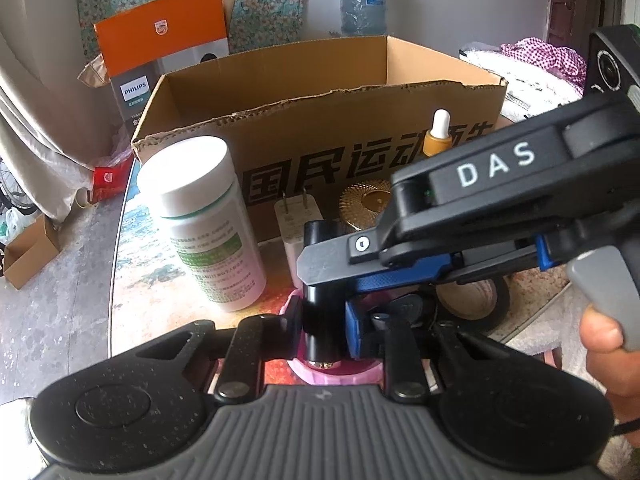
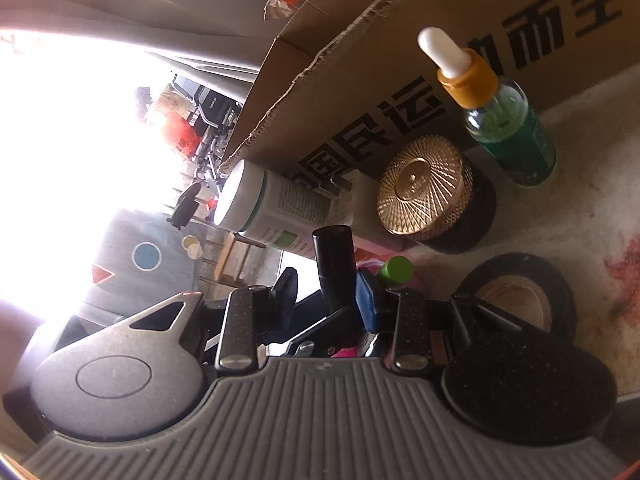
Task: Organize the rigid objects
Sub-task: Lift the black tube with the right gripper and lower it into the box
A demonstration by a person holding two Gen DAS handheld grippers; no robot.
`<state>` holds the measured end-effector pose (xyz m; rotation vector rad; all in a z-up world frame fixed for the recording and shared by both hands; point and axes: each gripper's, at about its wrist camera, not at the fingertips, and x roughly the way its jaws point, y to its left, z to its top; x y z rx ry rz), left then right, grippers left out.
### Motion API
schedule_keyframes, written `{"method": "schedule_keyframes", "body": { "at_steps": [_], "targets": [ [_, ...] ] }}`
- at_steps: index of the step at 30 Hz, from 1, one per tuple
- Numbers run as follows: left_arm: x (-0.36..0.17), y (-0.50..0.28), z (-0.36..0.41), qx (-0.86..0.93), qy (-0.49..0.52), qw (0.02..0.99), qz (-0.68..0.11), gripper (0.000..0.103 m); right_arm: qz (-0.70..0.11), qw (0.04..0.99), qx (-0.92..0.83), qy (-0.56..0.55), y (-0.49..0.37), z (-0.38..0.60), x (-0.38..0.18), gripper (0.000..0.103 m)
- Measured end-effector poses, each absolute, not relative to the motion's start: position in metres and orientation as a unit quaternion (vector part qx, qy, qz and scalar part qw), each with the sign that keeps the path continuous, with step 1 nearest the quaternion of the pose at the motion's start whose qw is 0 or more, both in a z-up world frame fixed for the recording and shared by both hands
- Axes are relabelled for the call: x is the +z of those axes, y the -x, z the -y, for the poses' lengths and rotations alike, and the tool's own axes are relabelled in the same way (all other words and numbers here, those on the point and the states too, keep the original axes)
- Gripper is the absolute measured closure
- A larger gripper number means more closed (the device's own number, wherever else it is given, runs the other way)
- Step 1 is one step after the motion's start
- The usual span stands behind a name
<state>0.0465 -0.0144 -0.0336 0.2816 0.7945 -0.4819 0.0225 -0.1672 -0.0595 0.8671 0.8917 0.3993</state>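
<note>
A slim black tube [image 1: 321, 312] [image 2: 334, 256] stands upright over a pink cup [image 1: 336, 376] near the table's front. My left gripper [image 1: 322, 324] is shut on the tube's lower part, a black finger on its left and a blue pad on its right. My right gripper [image 1: 332, 276] comes in from the right and is shut on the same tube higher up. In the right wrist view my right gripper [image 2: 330, 292] has the tube leaning against the blue pad [image 2: 367, 300]. A green cap [image 2: 396, 270] shows just behind that pad.
An open cardboard box [image 1: 360, 92] [image 2: 400, 60] stands behind. In front of it are a white pill bottle [image 1: 204, 216], a white plug adapter [image 1: 294, 224], a gold-lidded jar [image 2: 424, 188], a dropper bottle [image 2: 508, 128] and a black tape roll [image 2: 516, 296]. The table's edge [image 1: 116, 260] runs at the left.
</note>
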Motion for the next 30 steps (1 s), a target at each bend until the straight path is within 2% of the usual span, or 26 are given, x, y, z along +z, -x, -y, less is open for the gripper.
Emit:
{"method": "schedule_keyframes", "body": {
  "at_steps": [8,18,30],
  "targets": [
    [-0.031,-0.041,0.010,-0.230,-0.133,0.892,-0.366,0.080,-0.410,0.808,0.183,-0.382,-0.022,0.163,-0.056,0.080],
    [-0.010,-0.028,0.010,-0.220,-0.133,0.908,-0.332,0.080,-0.381,0.828,0.200,-0.360,-0.017,0.162,-0.036,0.081],
    [0.048,-0.024,0.021,-0.217,-0.130,0.932,-0.259,0.080,-0.308,0.872,0.229,-0.303,-0.010,0.166,0.034,0.081]
  ]
}}
